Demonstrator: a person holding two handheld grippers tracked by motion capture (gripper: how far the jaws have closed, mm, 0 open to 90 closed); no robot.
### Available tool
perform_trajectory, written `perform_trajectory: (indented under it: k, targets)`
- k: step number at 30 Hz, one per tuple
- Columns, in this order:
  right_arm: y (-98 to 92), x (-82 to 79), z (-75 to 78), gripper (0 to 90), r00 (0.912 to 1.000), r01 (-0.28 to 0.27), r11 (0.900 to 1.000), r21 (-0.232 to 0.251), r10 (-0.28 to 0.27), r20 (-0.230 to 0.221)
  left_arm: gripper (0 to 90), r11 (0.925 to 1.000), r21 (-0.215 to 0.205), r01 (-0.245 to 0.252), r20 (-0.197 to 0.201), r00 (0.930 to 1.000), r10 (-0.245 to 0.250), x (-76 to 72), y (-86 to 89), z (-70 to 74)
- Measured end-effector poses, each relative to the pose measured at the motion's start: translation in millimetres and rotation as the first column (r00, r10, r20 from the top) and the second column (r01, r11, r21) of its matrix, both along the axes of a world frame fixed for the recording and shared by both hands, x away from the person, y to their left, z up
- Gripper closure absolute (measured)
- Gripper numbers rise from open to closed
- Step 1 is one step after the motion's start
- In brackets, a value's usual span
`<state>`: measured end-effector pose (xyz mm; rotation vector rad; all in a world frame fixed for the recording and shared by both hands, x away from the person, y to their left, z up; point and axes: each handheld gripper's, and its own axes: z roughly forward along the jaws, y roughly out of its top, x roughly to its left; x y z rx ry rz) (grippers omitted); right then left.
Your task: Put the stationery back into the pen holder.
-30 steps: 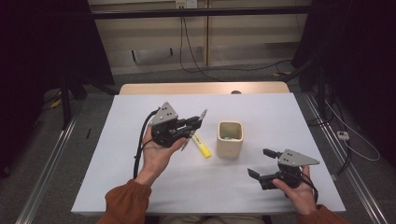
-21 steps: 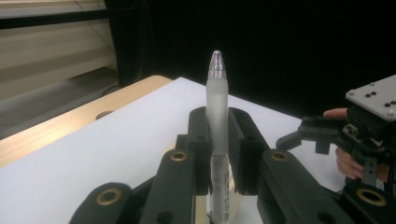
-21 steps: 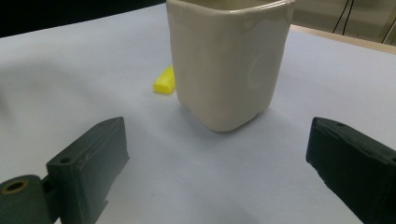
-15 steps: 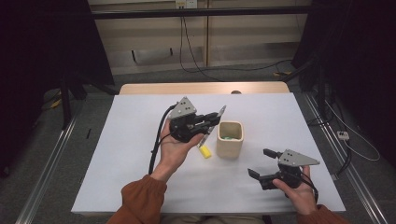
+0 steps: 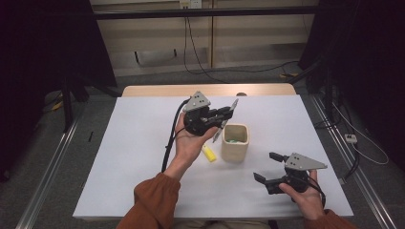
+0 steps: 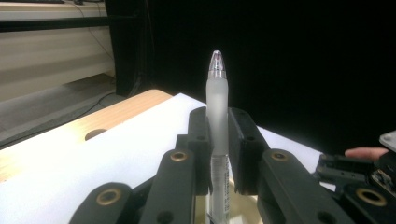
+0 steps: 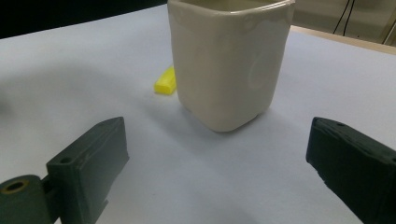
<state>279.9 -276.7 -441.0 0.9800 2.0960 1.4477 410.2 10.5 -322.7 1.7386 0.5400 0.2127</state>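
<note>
My left gripper (image 5: 224, 116) is shut on a frosted clear pen (image 6: 217, 121), which stands between its jaws with the tip (image 5: 233, 104) pointing up and away. It hovers just left of and above the cream square cup (image 5: 235, 141) in the high view. The pen's lower end hangs over the cup's near-left rim. A yellow marker (image 5: 208, 153) lies on the white table beside the cup, partly under my left hand. My right gripper (image 5: 267, 167) rests at the front right, jaws wide apart, facing the cup (image 7: 229, 60) and the yellow marker (image 7: 166, 81).
The white sheet (image 5: 133, 157) covers the table, with a wooden strip (image 5: 157, 90) along the far edge. Something green lies inside the cup (image 5: 233, 140). Metal rails run down both sides of the table. Cables trail on the floor beyond.
My left hand has carried the pen to the right, from beside the yellow marker to the cup's left rim. The right gripper has stayed still.
</note>
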Motion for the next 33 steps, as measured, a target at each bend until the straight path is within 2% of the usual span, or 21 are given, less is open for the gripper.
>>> perform_trajectory:
  k: [6,10,17,20,23,26,33]
  targets:
    - [-0.1,-0.7,0.1,5.3,1.0,0.0,1.0,0.002,0.0,0.001,80.5,0.9999,0.009,-0.007,0.015,0.9999,0.007,5.5,-13.1,1.6]
    - [-0.5,-1.0,0.0,5.3,1.0,0.0,1.0,0.005,0.0,0.002,80.5,0.9999,-0.008,-0.007,0.018,0.9998,0.008,10.7,-20.6,1.5]
    - [-0.9,-1.5,0.0,5.3,1.0,0.001,1.0,0.008,-0.001,0.001,80.5,0.9999,-0.013,-0.006,0.021,0.9998,0.006,19.3,-34.2,0.2]
    - [-0.9,-1.8,0.0,5.3,1.0,0.001,1.0,0.007,-0.001,0.001,80.5,0.9998,-0.02,-0.01,0.031,0.9995,0.01,22.0,-38.0,-4.5]
    - [-1.2,-1.9,-0.2,5.3,1.0,0.001,1.0,0.007,-0.001,0.001,80.5,0.9995,-0.029,-0.012,0.021,0.9997,0.012,24.9,-40.4,-9.9]
    - [-1.3,-2.2,0.0,5.3,1.0,0.001,1.0,0.006,-0.001,0.001,80.5,0.9996,-0.015,-0.025,0.021,0.9995,0.026,26.6,-43.8,-15.9]
    - [-1.0,-2.5,0.1,5.3,1.0,-0.002,1.0,0.006,0.002,0.003,80.4,0.9997,0.0,-0.025,-0.021,0.9995,0.025,31.8,-43.1,-30.9]
